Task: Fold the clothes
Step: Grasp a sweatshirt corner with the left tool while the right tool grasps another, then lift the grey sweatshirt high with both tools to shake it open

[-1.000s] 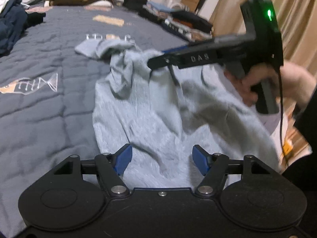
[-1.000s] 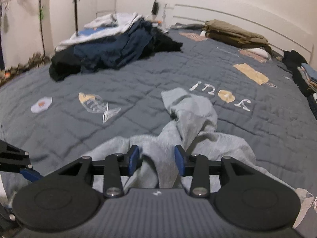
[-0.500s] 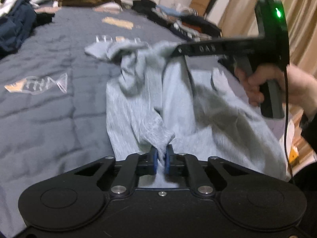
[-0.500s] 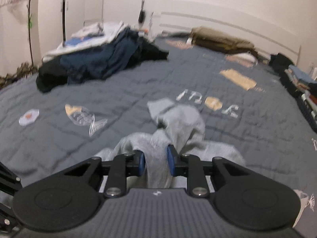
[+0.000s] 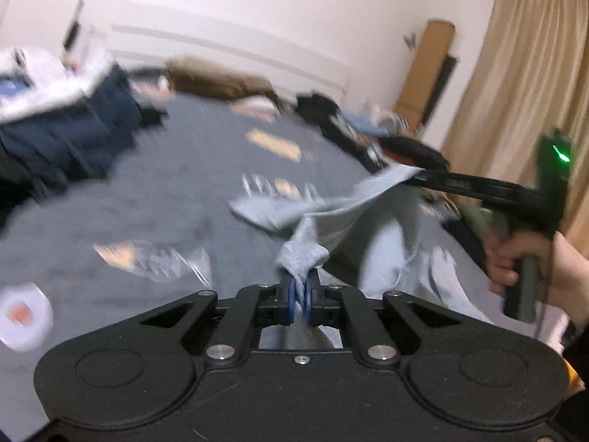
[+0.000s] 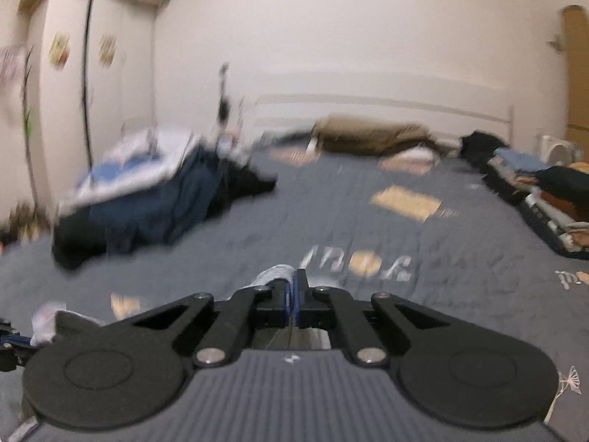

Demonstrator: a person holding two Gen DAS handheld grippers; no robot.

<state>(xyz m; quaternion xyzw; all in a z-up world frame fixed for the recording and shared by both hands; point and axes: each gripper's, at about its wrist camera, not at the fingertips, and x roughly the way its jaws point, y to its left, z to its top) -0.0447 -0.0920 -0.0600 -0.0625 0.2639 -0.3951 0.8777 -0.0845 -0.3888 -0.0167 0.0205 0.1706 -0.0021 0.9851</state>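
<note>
A light grey garment point(image 5: 383, 243) hangs lifted above the grey quilted bed point(image 5: 184, 221), stretched between both grippers. My left gripper point(image 5: 301, 296) is shut on a bunched edge of it, which pokes up between the blue pads. In the left wrist view the right gripper point(image 5: 414, 178), held by a hand point(image 5: 515, 261), is shut on another part of the cloth, up and to the right. In the right wrist view my right gripper point(image 6: 294, 296) has its jaws pressed together, with a small fold of grey garment point(image 6: 274, 272) showing just past them. Both views are motion-blurred.
A heap of dark blue and white clothes point(image 6: 140, 199) lies at the bed's far left. Brown folded items point(image 6: 371, 136) sit by the headboard. Stacks of folded clothes point(image 6: 545, 199) line the right edge. A beige curtain point(image 5: 533, 84) hangs at the right.
Both grippers closed on the grey garment and rose, lifting it off the bed. The views now tilt up toward the wall and headboard.
</note>
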